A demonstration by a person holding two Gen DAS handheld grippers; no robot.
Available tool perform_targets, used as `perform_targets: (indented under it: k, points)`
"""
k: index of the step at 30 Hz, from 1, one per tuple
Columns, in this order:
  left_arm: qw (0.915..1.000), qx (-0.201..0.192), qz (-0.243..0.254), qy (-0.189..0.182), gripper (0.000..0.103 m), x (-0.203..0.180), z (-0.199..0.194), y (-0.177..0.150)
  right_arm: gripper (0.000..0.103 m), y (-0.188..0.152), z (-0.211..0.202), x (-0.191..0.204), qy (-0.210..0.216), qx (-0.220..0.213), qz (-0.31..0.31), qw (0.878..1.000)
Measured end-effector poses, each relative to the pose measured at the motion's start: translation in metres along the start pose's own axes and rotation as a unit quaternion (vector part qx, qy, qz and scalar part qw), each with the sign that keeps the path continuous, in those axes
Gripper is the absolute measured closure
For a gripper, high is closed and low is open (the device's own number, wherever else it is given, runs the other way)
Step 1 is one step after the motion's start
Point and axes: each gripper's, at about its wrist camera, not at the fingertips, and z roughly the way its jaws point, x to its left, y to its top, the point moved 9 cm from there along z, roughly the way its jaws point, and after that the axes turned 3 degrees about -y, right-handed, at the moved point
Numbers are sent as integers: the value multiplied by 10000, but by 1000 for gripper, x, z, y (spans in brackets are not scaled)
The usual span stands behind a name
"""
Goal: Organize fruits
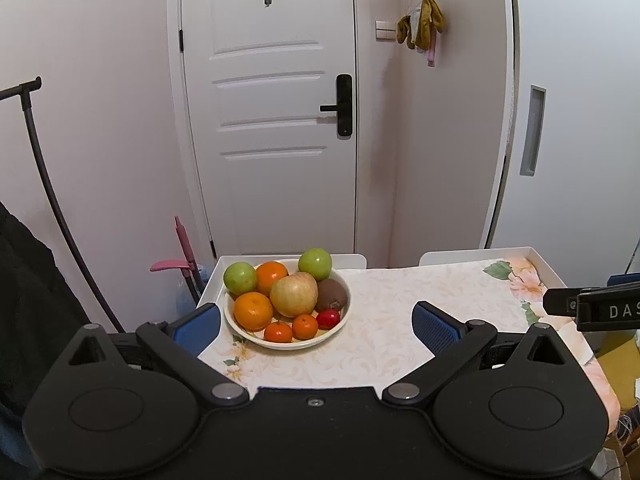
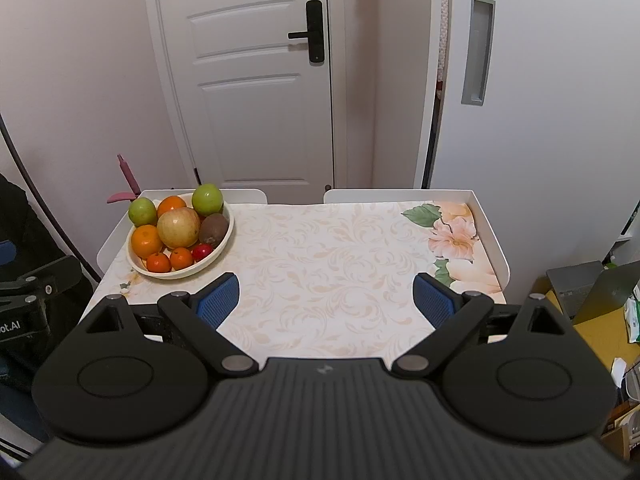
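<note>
A cream bowl [image 1: 340, 322] [image 2: 224, 246] stands at the table's far left corner. It holds two green apples [image 1: 240, 277], a yellow-red apple [image 1: 294, 294], two oranges [image 1: 253, 310], two small mandarins [image 1: 305, 326], a brown kiwi [image 1: 332, 294] and a small red fruit [image 1: 329, 318]. My left gripper [image 1: 316, 320] is open and empty, held above the table just in front of the bowl. My right gripper [image 2: 326, 300] is open and empty above the table's middle front, right of the bowl. The right gripper also shows at the right edge of the left wrist view [image 1: 592, 306].
The table [image 2: 328, 264] has a floral cloth and a raised white rim [image 2: 490, 236]. A white door [image 1: 272, 120] stands behind it. A black rack [image 1: 44, 184] and dark cloth stand to the left. Boxes and clutter [image 2: 592, 300] lie on the right.
</note>
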Motion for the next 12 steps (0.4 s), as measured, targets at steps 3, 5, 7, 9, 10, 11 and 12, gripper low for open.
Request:
perform_targets:
  k: [3,5,7,9,10,11,12]
  points:
    - [10000,-2,-6,38,0,1,2,1,0,0,2,0,-6,-11,-17,10000]
    - [10000,-2,-10,34,0,2,4,1,0,1,3,2,-15,-9,-16,10000]
    - [10000,-46,-10,40,0,3,4,2,0,1,4,1,-13,-3,-20,10000]
    - [10000,-89,1,40,0,4,4,3,0,1,4,1,-21,-8,-15,10000]
    - [9999,-103,-3,43,0,4,4,4,0,1,4,2,-24,-9,-12,10000]
    - [9999,-118,-14,39,0,5,5,4,0,2,5,3,-26,-8,-12,10000]
    - [9999,-124,-24,29,0,5,5,5,0,3,5,4,-29,-12,-16,10000]
